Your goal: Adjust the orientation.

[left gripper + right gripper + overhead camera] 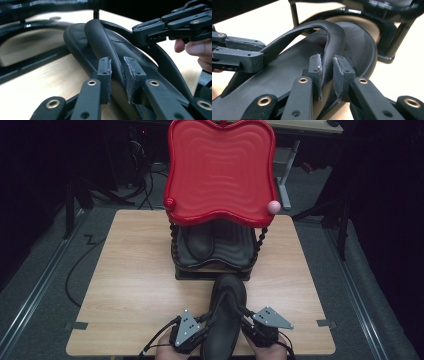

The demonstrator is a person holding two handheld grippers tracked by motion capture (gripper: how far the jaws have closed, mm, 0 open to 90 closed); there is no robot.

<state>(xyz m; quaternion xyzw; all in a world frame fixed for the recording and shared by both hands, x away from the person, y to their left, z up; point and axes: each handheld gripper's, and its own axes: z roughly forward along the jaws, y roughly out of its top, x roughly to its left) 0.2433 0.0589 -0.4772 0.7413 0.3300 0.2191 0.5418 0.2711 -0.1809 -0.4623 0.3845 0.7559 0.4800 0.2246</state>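
The black sandal lies at the near edge of the tabletop, toe pointing at the two-tier rack, where its mate already sits on the black lower shelf under the red top tray. The left hand-held gripper is closed on the left arm of the sandal's Y-shaped strap; the right hand-held gripper is clamped on the right arm.

The step looks like lifting the sandal and sliding it onto the lower shelf beside its mate. To do it well, raise both hand-held grippers together so the sole stays level and the soft strap doesn't twist. Keep the toe low enough to pass under the red tray and between the beaded posts, aiming for the free right half.
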